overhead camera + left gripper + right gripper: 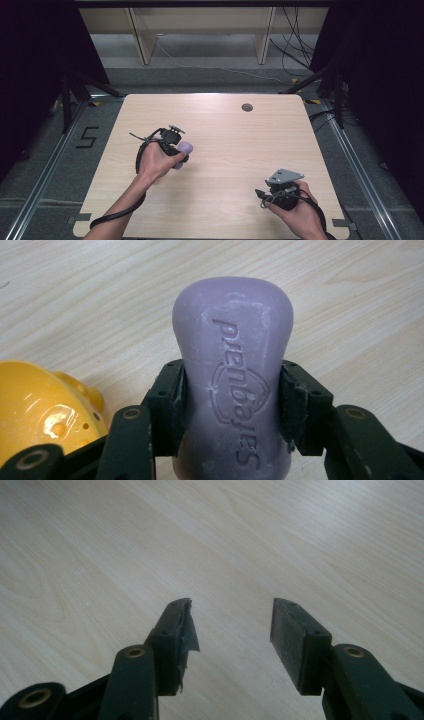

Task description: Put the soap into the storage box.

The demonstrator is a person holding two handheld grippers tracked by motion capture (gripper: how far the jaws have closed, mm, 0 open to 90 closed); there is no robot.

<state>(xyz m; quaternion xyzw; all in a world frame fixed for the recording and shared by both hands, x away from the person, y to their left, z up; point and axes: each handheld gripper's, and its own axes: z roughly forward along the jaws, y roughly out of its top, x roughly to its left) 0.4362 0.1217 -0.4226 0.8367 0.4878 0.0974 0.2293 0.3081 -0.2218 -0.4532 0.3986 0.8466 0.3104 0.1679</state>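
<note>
Soap bar clamped at its narrow waist between the two pads of the left gripper, jaws pressed against both flanks, embossed face up. Seen from the high view, same bar sticking out of the left gripper near the middle-left of the table, low over the wood; touching or just clear, cannot tell. Yellow plastic toy just beside the left jaw, apart from the soap. Right gripper idle near the table's front right corner, jaws parted wide with nothing between, torn pad lining hanging from one. Step in hand, by the look of it: carrying or placing the gripped soap. Next move probably calls for a steady grip on a slippery, rounded bar, a level descent, then a slow release clear of the toy.
</note>
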